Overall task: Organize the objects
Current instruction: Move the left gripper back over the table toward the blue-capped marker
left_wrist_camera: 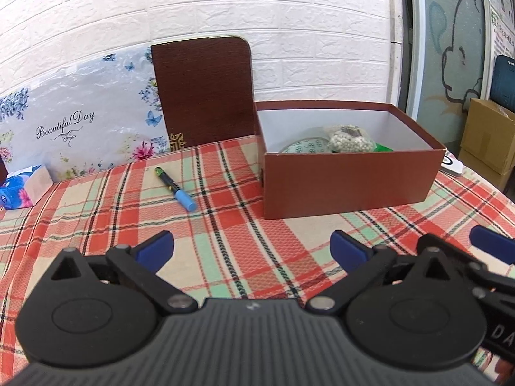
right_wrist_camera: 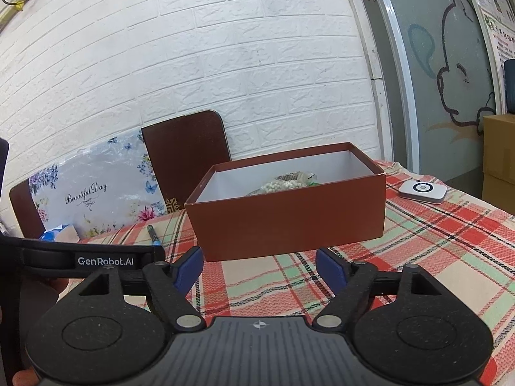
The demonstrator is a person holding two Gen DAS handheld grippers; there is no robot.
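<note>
Two grippers hover over the plaid tablecloth point(left_wrist_camera: 244, 251) with nothing between their blue pads — the left gripper point(left_wrist_camera: 252, 247) spread wide, the right gripper point(right_wrist_camera: 259, 271) parted less. Farther off stands the open brown box point(left_wrist_camera: 347, 183); left of it lies a marker point(left_wrist_camera: 175, 188).

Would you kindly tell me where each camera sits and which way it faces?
Left wrist: on the left gripper, facing the pen and open box; its open fingers show, plus the right gripper's tip.
Right wrist: on the right gripper, facing the box; its open fingers and a strap show.
Shared: box, pen, checked tablecloth, brick wall.
</note>
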